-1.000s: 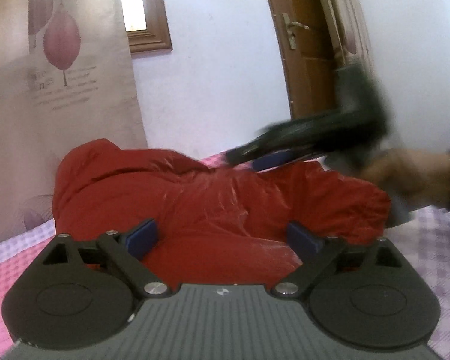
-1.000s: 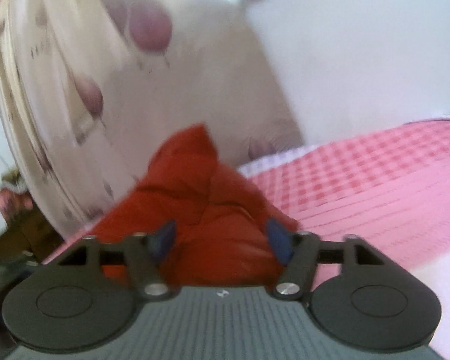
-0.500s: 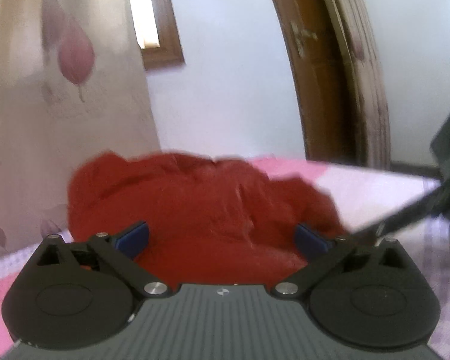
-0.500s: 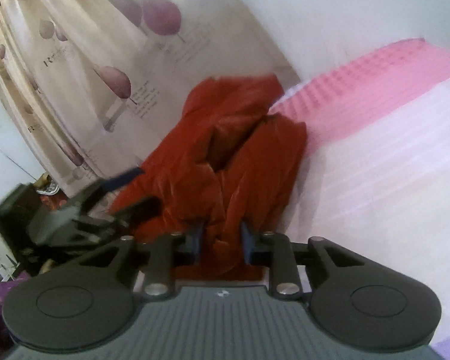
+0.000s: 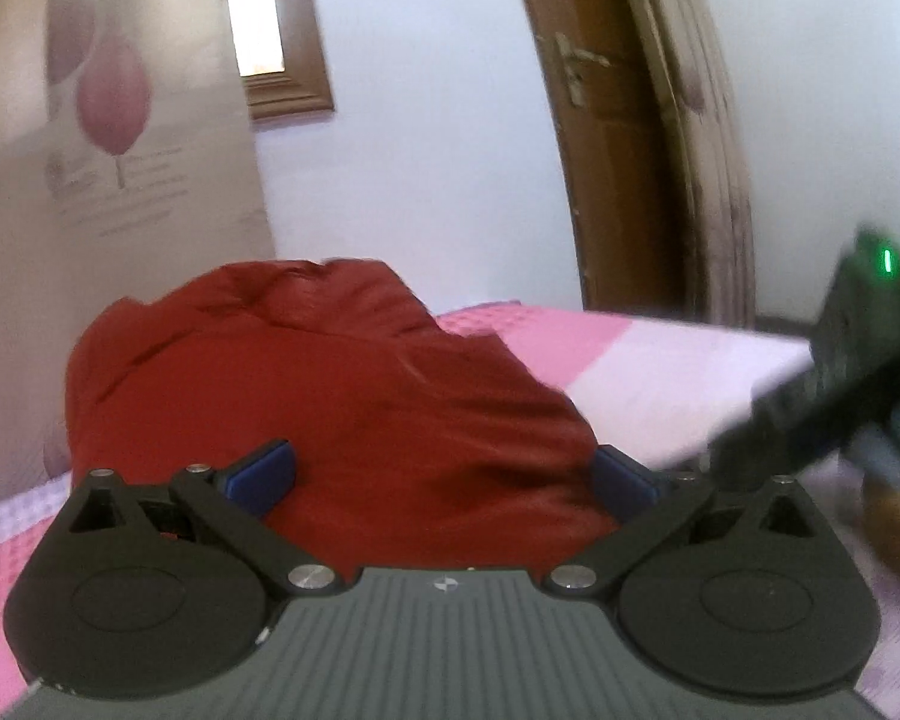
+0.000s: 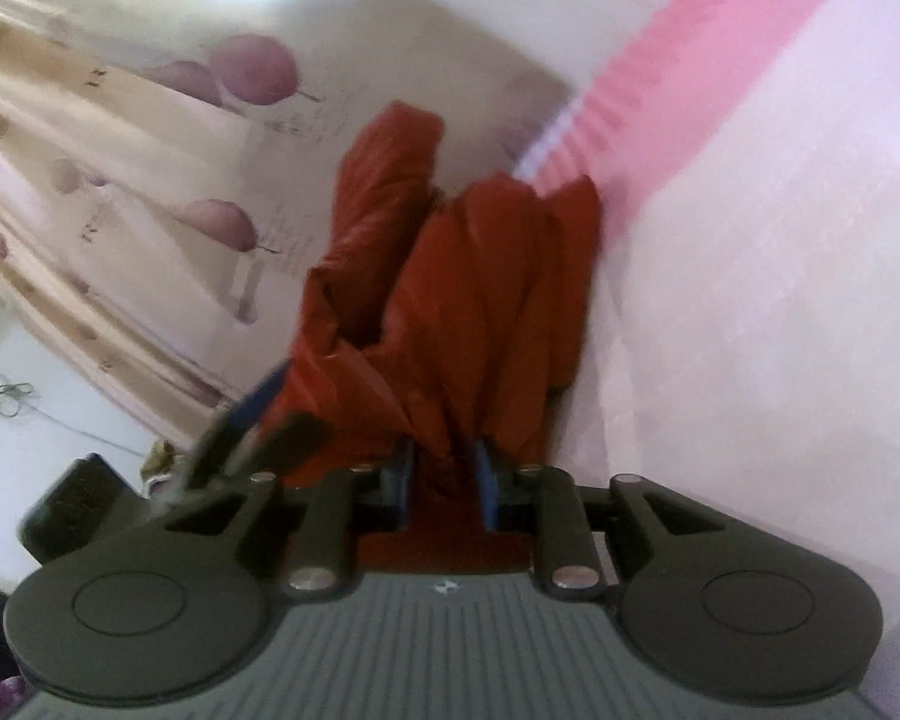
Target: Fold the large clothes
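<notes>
1. Red jacket (image 5: 330, 408) heaped on the bed (image 5: 630, 372), against the curtain (image 5: 114, 180).
2. Right gripper (image 6: 444, 480): jaws just narrowed, pinching a bunched fold at the near edge; long axis runs straight ahead.
3. Left gripper (image 5: 441, 471): jaws spread wide, cloth between, unpinched.
4. Right hand nearer, likely leading the fold.

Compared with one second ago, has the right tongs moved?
Yes. The right tongs sank from beside the brown wooden door to the pink checked bedsheet, closing on the red garment.

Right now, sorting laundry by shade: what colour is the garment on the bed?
Deep red garment, plain; clearest in the left wrist view.
</notes>
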